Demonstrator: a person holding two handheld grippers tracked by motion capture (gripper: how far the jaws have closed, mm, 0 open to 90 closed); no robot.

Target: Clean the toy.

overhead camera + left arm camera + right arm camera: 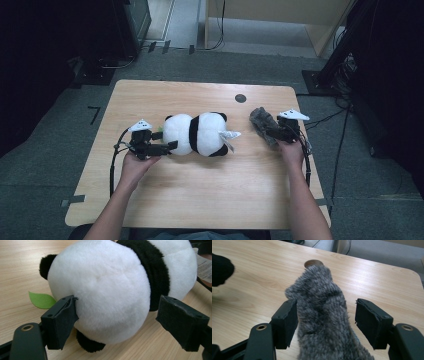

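Observation:
A black-and-white plush panda (197,134) lies on its side in the middle of the wooden table (200,195). My left gripper (167,141) reaches in from the left, its jaws open around the panda's white head (105,290). In the left gripper view the left pad (62,320) touches the fur and the right pad stands clear. A grey fuzzy sock-like cloth (260,119) lies at the right. My right gripper (272,132) straddles this cloth (322,290) with its jaws open. One pad (287,322) brushes it and the other has a gap.
A green felt leaf (41,300) sticks out by the panda's ear, and a white tag (230,135) hangs from its far end. A round cable hole (240,98) sits near the table's back edge. Dark stands and cables ring the carpeted floor.

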